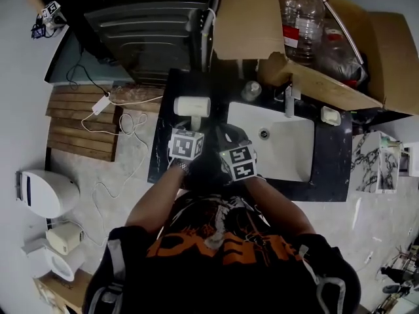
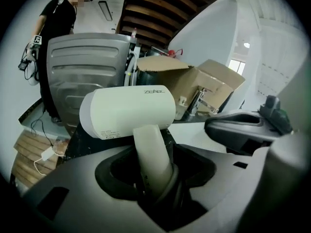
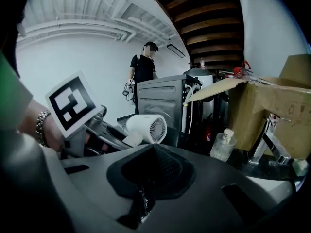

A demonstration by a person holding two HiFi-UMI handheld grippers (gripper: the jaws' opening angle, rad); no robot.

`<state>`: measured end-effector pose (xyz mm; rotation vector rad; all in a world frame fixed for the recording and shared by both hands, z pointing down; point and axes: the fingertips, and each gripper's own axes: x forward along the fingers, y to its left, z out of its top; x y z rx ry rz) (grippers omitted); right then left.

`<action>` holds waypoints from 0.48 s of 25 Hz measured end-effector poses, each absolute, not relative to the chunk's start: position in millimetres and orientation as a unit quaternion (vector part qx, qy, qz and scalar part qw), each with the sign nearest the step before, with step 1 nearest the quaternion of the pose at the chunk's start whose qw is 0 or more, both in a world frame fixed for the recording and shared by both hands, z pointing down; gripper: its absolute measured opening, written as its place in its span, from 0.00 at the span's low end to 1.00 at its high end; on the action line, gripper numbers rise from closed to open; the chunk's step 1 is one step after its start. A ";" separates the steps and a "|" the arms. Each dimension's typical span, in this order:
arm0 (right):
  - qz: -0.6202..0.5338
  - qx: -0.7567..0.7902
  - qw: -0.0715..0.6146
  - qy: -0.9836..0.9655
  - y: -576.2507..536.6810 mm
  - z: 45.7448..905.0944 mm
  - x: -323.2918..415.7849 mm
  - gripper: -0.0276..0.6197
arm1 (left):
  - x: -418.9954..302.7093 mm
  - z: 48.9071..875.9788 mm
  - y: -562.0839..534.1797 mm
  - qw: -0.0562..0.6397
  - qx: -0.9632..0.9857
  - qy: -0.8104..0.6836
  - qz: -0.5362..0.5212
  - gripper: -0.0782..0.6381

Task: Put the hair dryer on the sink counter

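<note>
The white hair dryer point(image 1: 192, 106) hangs over the left end of the black sink counter point(image 1: 161, 157). Its barrel lies crosswise and its handle point(image 2: 151, 154) points down into my left gripper point(image 2: 155, 178), which is shut on that handle. From above, the left gripper point(image 1: 194, 127) sits just in front of the dryer. My right gripper point(image 1: 229, 136) is close beside it on the right, shut with nothing in it. In the right gripper view the dryer point(image 3: 146, 128) shows its rear grille beyond the closed jaws of the right gripper point(image 3: 155, 171).
A white basin point(image 1: 281, 149) with a faucet point(image 1: 289, 100) fills the counter's right half. A clear bottle point(image 1: 251, 90) and a soap dish point(image 1: 330, 115) stand at the back. An open cardboard box point(image 1: 314, 38) overhangs the counter. A grey machine point(image 1: 147, 38) and a person point(image 1: 49, 12) are behind.
</note>
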<state>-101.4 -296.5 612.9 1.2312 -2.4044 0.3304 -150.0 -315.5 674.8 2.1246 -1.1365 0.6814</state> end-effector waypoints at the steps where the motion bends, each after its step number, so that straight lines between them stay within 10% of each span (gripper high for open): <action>1: 0.121 0.444 0.206 -0.863 -296.6 613.9 -100.5 0.06 | -151.7 683.2 -317.5 0.325 0.798 -0.428 0.271 0.44; 12: 0.138 0.459 0.199 -0.855 -292.9 615.4 -90.1 0.06 | -153.5 731.3 -317.0 0.355 0.770 -0.396 0.353 0.46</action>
